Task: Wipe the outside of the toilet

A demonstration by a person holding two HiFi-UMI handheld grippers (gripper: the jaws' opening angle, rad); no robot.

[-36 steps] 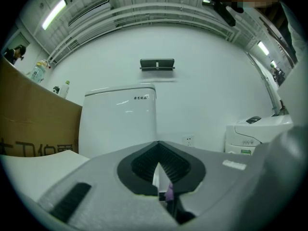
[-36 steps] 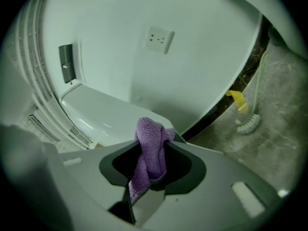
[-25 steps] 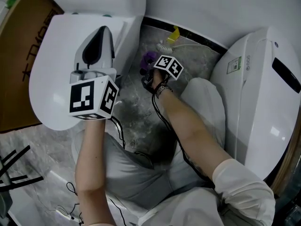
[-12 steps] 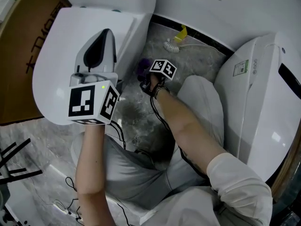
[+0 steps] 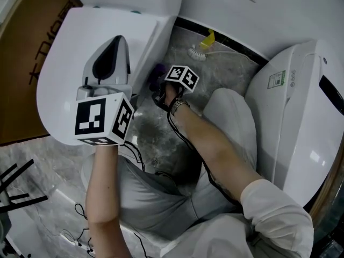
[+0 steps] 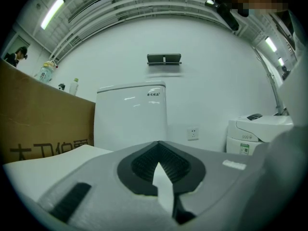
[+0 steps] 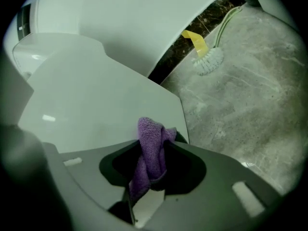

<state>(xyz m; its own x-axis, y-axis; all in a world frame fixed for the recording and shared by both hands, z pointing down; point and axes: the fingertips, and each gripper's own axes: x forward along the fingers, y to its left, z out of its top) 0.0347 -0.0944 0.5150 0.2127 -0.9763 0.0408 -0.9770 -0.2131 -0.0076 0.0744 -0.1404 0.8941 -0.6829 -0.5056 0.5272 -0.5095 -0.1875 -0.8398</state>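
The white toilet (image 5: 64,79) fills the left of the head view, lid down, with its tank (image 6: 131,114) against the wall. My right gripper (image 5: 157,82) is down beside the bowl's right flank (image 7: 96,105), shut on a purple cloth (image 7: 150,150) that bunches up between its jaws. The cloth (image 5: 158,70) sits right against the toilet's side wall. My left gripper (image 5: 110,52) hovers level over the lid, shut with nothing in it; its closed jaws (image 6: 161,170) point at the tank.
A toilet brush (image 5: 198,51) with a yellow tag lies on the grey marble floor (image 7: 250,90) by the wall. A second white toilet (image 5: 301,112) stands at the right. A brown cardboard box (image 5: 27,52) stands left of the toilet. The person's knees (image 5: 231,117) fill the lower middle.
My right gripper has moved left with the purple cloth, from out over the floor to the toilet's side wall. The left gripper has drifted slightly over the lid.
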